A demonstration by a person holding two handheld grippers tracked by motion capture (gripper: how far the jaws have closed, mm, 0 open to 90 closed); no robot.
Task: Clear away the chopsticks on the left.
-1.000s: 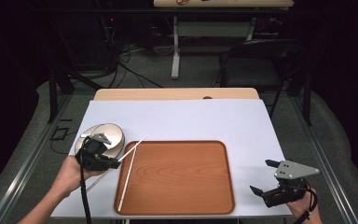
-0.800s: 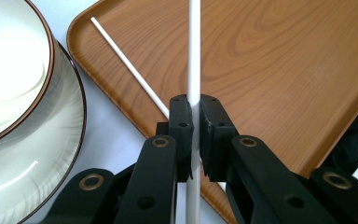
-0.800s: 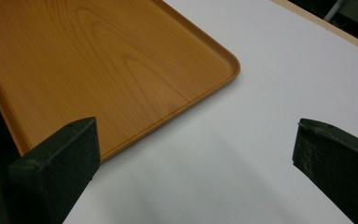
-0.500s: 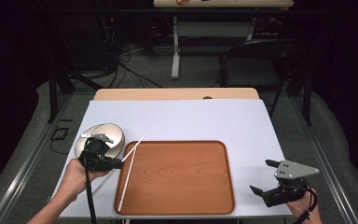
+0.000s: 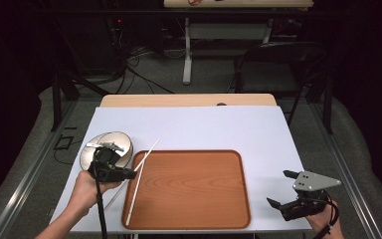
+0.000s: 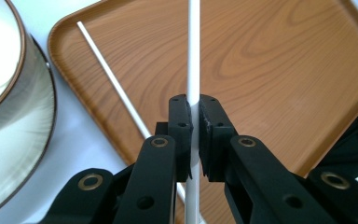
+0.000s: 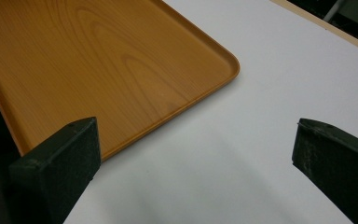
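Note:
My left gripper (image 5: 132,174) (image 6: 193,112) is shut on a thin white stick (image 5: 151,148) (image 6: 193,42) at the left rim of the wooden tray (image 5: 189,191) (image 6: 284,70). The stick runs between the jaws and out over the tray. A second white stick (image 5: 133,199) (image 6: 112,79) lies along the tray's left edge. A round, brown-rimmed bowl (image 5: 107,147) (image 6: 9,93) sits just left of the tray, beside that gripper. My right gripper (image 5: 278,187) (image 7: 196,158) is open over the white tabletop (image 7: 270,70), off the tray's near right corner (image 7: 98,60), with nothing between its jaws.
The white tabletop (image 5: 189,124) stretches behind the tray to a wooden strip at the far edge. A dark chair (image 5: 278,64) and a desk frame stand on the floor beyond. The table's front edge lies right under both hands.
My left gripper has shifted slightly right and nearer, toward the tray's left rim, with the stick in it. The right gripper has stayed where it was.

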